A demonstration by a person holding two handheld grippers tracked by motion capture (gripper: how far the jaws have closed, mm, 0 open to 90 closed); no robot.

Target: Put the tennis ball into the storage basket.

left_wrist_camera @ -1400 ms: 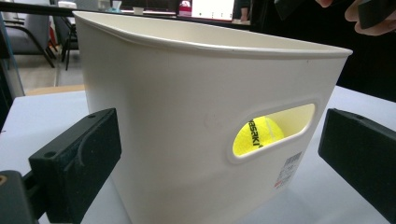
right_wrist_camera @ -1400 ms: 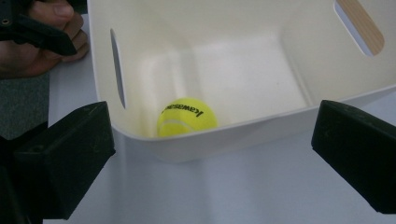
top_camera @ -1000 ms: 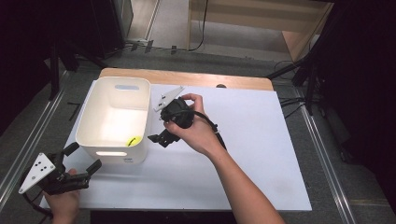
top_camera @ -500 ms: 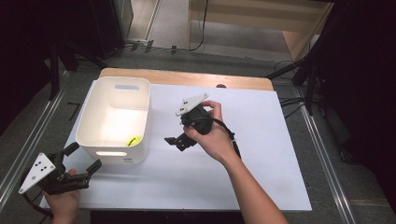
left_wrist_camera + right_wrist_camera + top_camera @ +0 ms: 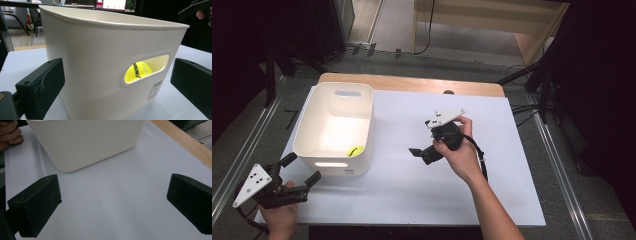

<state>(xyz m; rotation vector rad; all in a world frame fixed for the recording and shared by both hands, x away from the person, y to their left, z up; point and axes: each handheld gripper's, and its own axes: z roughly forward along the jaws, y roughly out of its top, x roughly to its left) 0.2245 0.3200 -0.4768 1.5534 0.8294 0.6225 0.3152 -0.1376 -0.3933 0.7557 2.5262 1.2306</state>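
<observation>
I had the white bin standing on the left half of the table, and the yellow tennis ball lay inside it, down at its near right corner. In the left gripper view I could see the ball through the handle slot in the bin's near wall, straight ahead between my jaws but behind that wall. My left gripper sat at the near left edge of the table, just beside the bin's near left corner, its jaws spread wide and holding nothing. My right gripper was over the bare middle of the table, well apart from the bin, pointing left toward it; its jaws were also wide open and empty, with only white tabletop between them in the right gripper view and the bin's side farther ahead. The bin's long axis ran near to far, so its short near wall faced my left hand. I judged the left gripper the nearer one to both bin and ball, though the ball could only be reached from above, over the rim, not through the slot.
</observation>
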